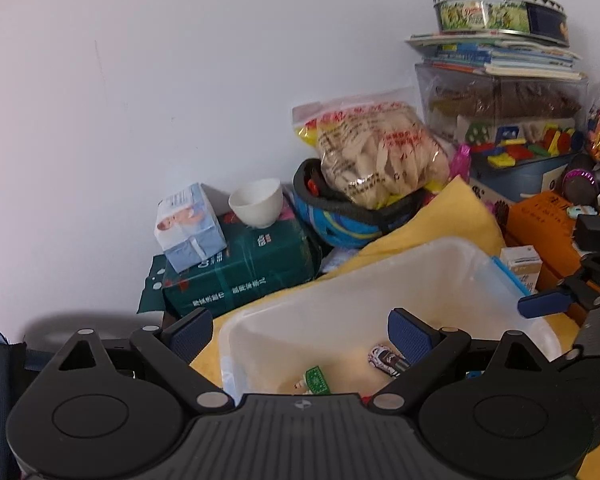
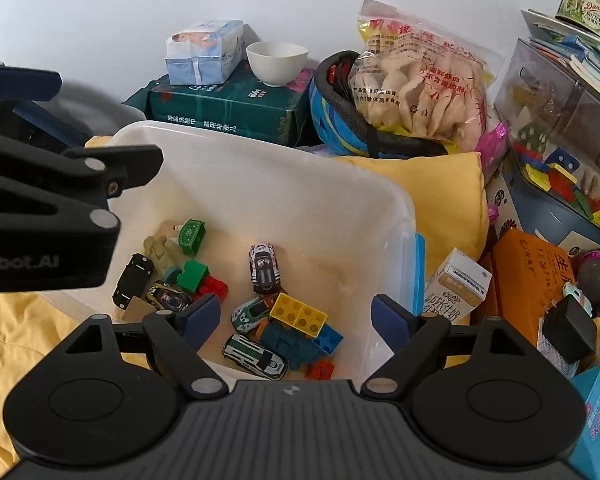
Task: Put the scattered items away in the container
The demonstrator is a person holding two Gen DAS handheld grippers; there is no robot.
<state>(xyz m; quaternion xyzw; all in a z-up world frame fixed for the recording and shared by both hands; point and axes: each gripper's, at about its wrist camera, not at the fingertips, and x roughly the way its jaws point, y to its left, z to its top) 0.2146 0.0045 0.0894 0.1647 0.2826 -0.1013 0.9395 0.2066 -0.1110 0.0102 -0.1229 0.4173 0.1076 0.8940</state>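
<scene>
A white plastic tub (image 2: 284, 160) sits on a yellow cloth (image 2: 436, 192). It holds several toy cars, among them a striped one (image 2: 263, 266), a yellow brick (image 2: 298, 314), blue bricks (image 2: 300, 342) and green pieces (image 2: 192, 236). My right gripper (image 2: 296, 318) is open and empty above the tub's near side. My left gripper (image 1: 300, 334) is open and empty over the tub (image 1: 380, 280), where a striped car (image 1: 386, 360) and a green piece (image 1: 318, 380) show. The left gripper's body (image 2: 48, 216) shows at the left of the right wrist view.
Against the white wall: a green tissue pack (image 2: 228, 112), a white bowl (image 2: 276, 62), a blue helmet (image 2: 352, 128) with a snack bag (image 2: 420, 80). At the right: a milk carton (image 2: 456, 284), an orange box (image 2: 528, 280), a bin of blocks (image 2: 560, 176).
</scene>
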